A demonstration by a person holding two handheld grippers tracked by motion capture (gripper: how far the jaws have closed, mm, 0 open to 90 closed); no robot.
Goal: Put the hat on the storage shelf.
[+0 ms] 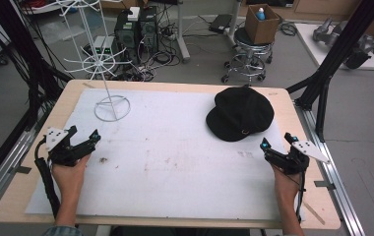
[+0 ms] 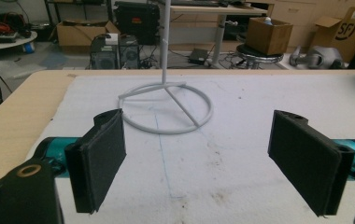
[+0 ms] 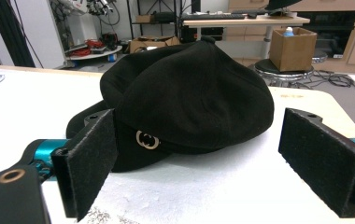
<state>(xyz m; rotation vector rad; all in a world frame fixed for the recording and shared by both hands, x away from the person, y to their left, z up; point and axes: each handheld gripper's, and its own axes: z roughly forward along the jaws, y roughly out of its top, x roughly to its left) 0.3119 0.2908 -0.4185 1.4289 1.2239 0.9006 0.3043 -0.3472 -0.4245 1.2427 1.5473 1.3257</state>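
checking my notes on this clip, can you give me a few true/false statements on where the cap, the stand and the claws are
1. The black cap lies on the white mat, on the right side of the table. True.
2. The right claw is shut on the cap. False: its jaws stand wide open, short of the cap and not touching it.
3. The white wire stand stands upright at the mat's far left. True.
4. The cap hangs on the wire stand. False: it lies flat on the mat, well apart from the stand.
5. The left claw holds the stand's ring base. False: it is open and holds nothing, with the base farther off ahead of it.
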